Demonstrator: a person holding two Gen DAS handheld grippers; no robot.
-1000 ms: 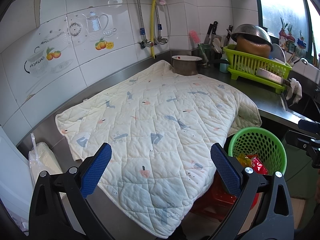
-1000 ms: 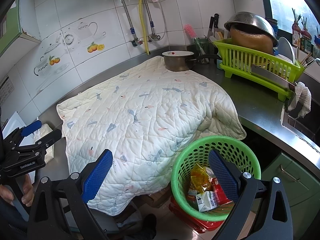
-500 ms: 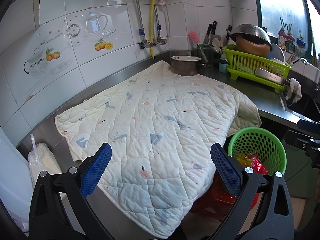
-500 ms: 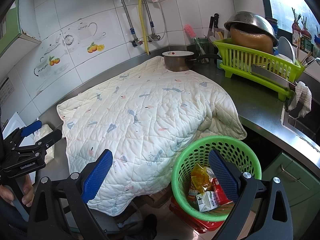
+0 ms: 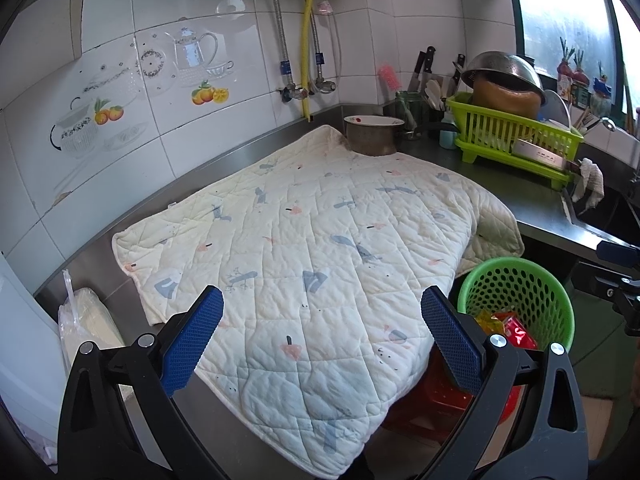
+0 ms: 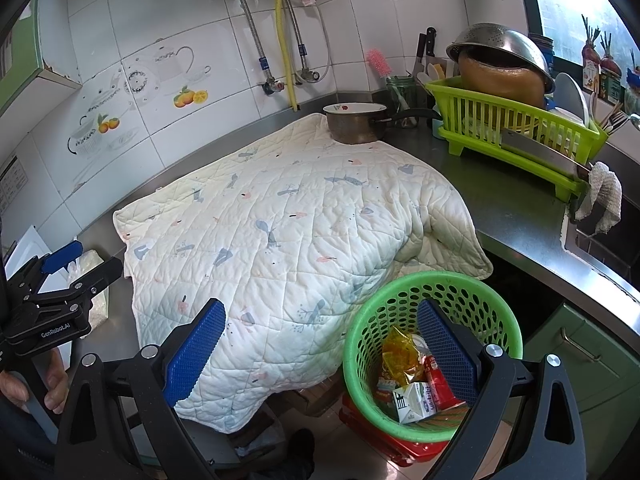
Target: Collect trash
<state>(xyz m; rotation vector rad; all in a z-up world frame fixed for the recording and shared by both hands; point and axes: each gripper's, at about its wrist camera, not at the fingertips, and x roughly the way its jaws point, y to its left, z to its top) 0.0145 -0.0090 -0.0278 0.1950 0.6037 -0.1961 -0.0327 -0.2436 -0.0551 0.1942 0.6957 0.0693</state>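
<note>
A: What do both wrist cameras show?

B: A steel kitchen counter point(image 6: 516, 216) with a cream quilted cloth with small blue and pink prints point(image 5: 320, 240) spread over most of it. One corner of the cloth hangs over the counter edge.

A: And the grippers?

B: The left gripper point(image 5: 322, 338) is open. Its two blue pads are wide apart and hold nothing; they hang above the near part of the cloth. The right gripper point(image 6: 320, 344) is also open and empty. In the right wrist view, its right pad is over the round green plastic basket with holes point(image 6: 492, 300).

A: Where is the trash?

B: Inside that basket, at about 5 o'clock in the right wrist view. I see a crumpled yellow wrapper point(image 6: 400, 356), a small white carton point(image 6: 414, 400) and a red packet point(image 6: 438, 384). They lie together at the bottom. The basket stands on a red plastic thing point(image 6: 400, 444), just beside the hanging cloth corner.

A: What else is on the counter?

B: A metal saucepan with a white inside point(image 6: 356, 124) stands at 12 o'clock, on the far corner of the cloth. A lime green dish rack point(image 6: 512, 136) is at 2 o'clock, with a steel colander point(image 6: 500, 52) turned upside down on top. A clear plastic bag point(image 5: 86, 320) lies at 9 o'clock in the left wrist view.
</note>
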